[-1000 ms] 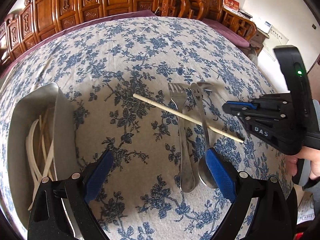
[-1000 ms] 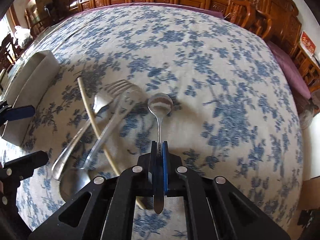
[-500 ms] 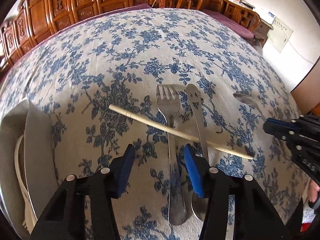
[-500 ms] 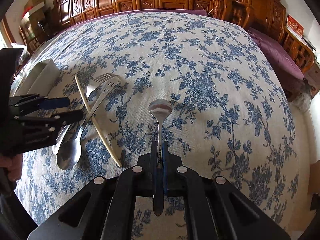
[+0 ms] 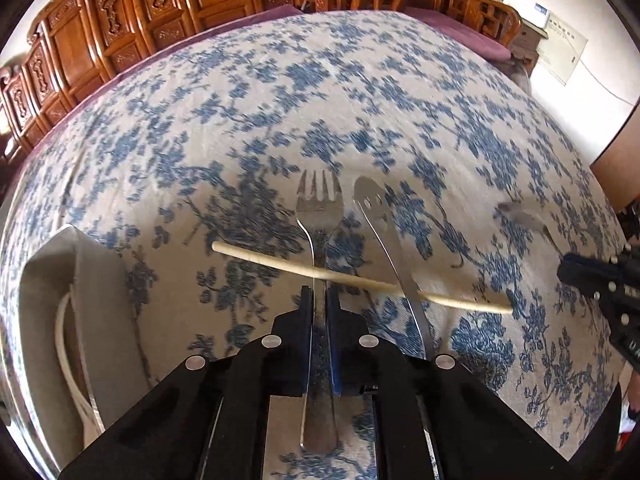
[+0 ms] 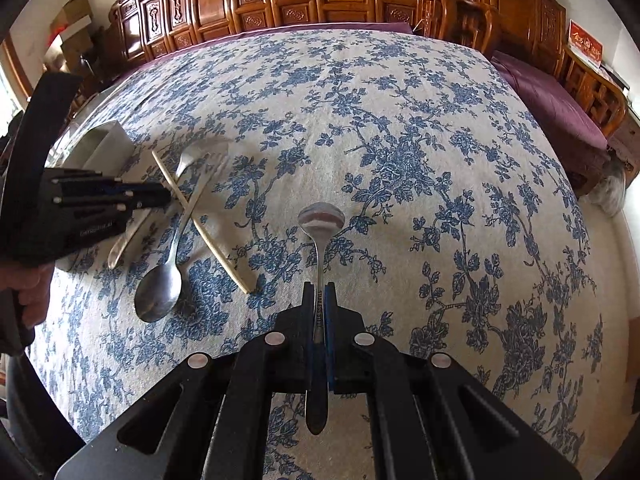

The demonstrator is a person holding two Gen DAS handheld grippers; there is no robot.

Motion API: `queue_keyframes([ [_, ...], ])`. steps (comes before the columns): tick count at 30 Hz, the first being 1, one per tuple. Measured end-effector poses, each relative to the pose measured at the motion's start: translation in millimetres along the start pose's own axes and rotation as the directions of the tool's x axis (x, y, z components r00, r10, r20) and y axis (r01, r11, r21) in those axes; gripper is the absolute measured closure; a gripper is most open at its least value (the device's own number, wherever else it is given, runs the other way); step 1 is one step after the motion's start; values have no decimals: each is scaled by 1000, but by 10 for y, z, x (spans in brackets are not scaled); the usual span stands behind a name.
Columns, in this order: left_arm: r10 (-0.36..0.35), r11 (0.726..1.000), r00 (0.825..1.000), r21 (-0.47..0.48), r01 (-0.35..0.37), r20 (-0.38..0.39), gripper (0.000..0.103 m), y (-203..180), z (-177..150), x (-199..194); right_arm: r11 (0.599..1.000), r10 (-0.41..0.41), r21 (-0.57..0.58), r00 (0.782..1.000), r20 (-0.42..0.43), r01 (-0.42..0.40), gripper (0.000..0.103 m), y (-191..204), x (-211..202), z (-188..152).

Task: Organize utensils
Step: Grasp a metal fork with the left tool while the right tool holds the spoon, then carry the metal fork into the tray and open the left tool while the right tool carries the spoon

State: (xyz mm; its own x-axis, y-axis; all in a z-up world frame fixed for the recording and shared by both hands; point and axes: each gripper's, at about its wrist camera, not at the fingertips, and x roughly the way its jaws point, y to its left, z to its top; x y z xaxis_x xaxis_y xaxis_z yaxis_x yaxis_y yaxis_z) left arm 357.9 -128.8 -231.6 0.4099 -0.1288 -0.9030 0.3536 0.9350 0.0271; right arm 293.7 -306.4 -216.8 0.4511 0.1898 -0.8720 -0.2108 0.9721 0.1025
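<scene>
Left tongs (image 5: 319, 300) are clamping the fork (image 5: 319, 216) handle under the chopstick (image 5: 360, 278); right tongs (image 6: 319, 292) are pinching a small spoon (image 6: 321, 220) above the table (image 6: 400, 120)

We count one silver metal fork (image 5: 319, 216), two shiny steel spoons (image 6: 160, 288) (image 6: 321, 220), and one pale wooden chopstick (image 5: 360, 278) out on the floral cloth. One grey metal tray (image 5: 48, 280) sits at the left, and there are two black grippers (image 5: 319, 308) (image 6: 319, 304).

Black left gripper (image 5: 319, 300), blue pads, silver screws
</scene>
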Motion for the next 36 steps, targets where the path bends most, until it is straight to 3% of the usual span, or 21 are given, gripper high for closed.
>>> queue_keyframes([
  [17,61,997,979,-57,-51,193,97,420,430,-953,1000,24,5,997,69,-24,97,214,-280,143],
  [30,30,997,978,-76,-15,205,97,694,-25,-1314,998,61,-40,991,123,-56,97,607,-516,340],
  [36,50,994,980,-104,-30,193,97,951,-258,-1425,994,95,-69,987,131,-87,97,904,-515,421],
])
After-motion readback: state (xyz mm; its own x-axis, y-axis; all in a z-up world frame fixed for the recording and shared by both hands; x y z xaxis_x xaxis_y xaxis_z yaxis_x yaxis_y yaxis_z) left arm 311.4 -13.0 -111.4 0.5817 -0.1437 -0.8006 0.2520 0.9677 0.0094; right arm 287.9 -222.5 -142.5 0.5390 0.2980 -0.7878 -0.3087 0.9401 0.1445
